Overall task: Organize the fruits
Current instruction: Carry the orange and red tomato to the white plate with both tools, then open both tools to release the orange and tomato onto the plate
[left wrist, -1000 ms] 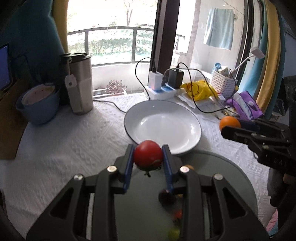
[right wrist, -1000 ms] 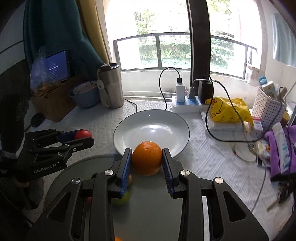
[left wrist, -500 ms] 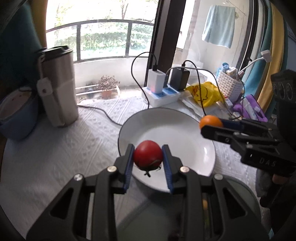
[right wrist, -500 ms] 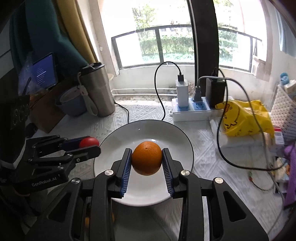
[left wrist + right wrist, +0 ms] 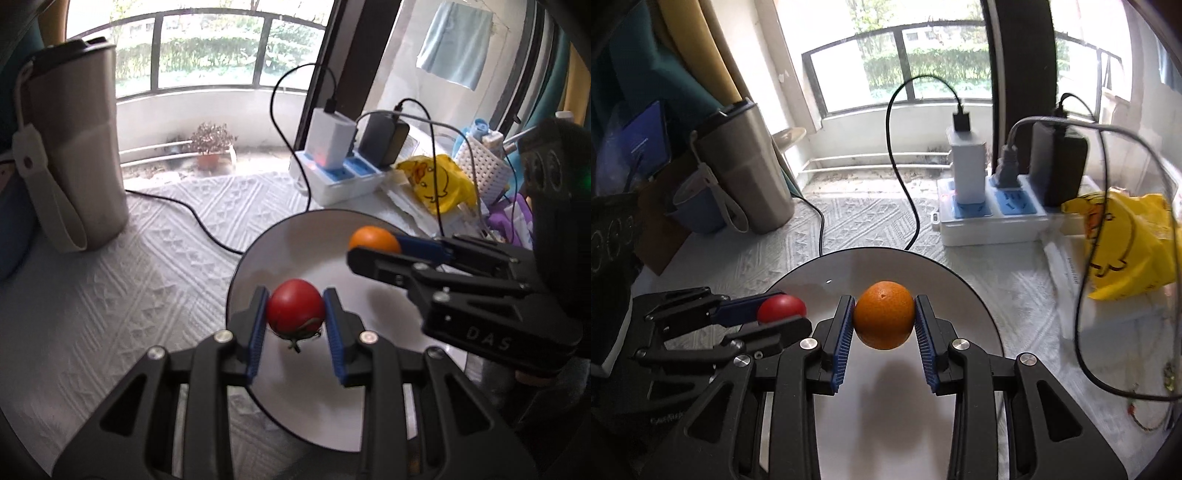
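Observation:
My left gripper [image 5: 295, 310] is shut on a red tomato [image 5: 295, 308] with its stem down, held over the left part of the white plate [image 5: 325, 229]. My right gripper [image 5: 884, 314] is shut on an orange [image 5: 884, 314] and holds it above the middle of the plate [image 5: 960, 291]. In the left wrist view the right gripper [image 5: 373, 247] comes in from the right with the orange [image 5: 373, 238]. In the right wrist view the left gripper [image 5: 783, 314] comes in from the left with the tomato [image 5: 781, 308].
A steel tumbler [image 5: 77, 155] stands at the back left. A white power strip [image 5: 993, 218] with chargers and black cables sits behind the plate. A yellow bag [image 5: 1126, 240] and a white basket [image 5: 480, 162] lie at the right. A blue bowl [image 5: 698, 214] sits beside the tumbler.
Both grippers have moved forward and down from the dark round tray to over the white plate, each still holding its fruit. The plate now fills the near view.

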`<state>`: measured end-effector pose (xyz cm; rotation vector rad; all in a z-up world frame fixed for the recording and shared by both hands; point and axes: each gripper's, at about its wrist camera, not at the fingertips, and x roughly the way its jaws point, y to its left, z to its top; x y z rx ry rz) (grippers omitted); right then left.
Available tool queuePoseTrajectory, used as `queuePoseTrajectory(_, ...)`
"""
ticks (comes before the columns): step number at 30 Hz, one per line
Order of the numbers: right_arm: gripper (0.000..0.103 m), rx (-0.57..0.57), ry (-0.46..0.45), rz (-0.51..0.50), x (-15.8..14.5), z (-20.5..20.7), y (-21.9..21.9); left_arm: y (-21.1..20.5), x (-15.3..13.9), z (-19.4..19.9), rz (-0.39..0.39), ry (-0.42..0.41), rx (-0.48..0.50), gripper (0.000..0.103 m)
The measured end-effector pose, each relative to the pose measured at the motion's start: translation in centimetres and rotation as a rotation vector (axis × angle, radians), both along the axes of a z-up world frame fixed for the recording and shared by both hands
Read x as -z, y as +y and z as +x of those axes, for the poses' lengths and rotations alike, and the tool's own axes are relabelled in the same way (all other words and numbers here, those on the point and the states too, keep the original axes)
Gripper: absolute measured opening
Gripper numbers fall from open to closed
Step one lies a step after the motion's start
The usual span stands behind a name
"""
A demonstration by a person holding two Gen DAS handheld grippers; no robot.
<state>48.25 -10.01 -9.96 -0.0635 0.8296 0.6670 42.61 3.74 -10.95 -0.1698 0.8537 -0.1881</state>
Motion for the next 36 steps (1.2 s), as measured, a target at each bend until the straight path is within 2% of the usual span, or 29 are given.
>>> queuePoseTrajectory(10, 0.035, 0.006, 0.045, -0.028, 1.3, 1.2, 1.3, 0.0, 0.6, 0.3, 0.001, 0.017, 0.004, 0.032)
queuePoseTrajectory(17, 0.035, 0.02, 0.034, -0.02, 1.0, 1.3, 1.0, -0.1, 0.3, 0.5, 0.004, 0.022, -0.006, 0.032)
queuePoseTrajectory(20, 0.036, 0.019, 0.019, -0.014, 0.5, 1.0, 0.8, -0.2, -0.3, 0.1, 0.022, 0.002, -0.017, 0.034)
queuePoseTrajectory(23, 0.037, 0.02, 0.004, -0.012, -0.2, 0.4, 0.5, -0.3, -1.0, -0.6, 0.036, -0.019, -0.027, 0.042)
queuePoseTrajectory(36, 0.037, 0.032, -0.058, 0.011, -3.9, -4.2, -1.6, -1.2, -4.3, -5.2, 0.057, -0.081, -0.04, 0.043)
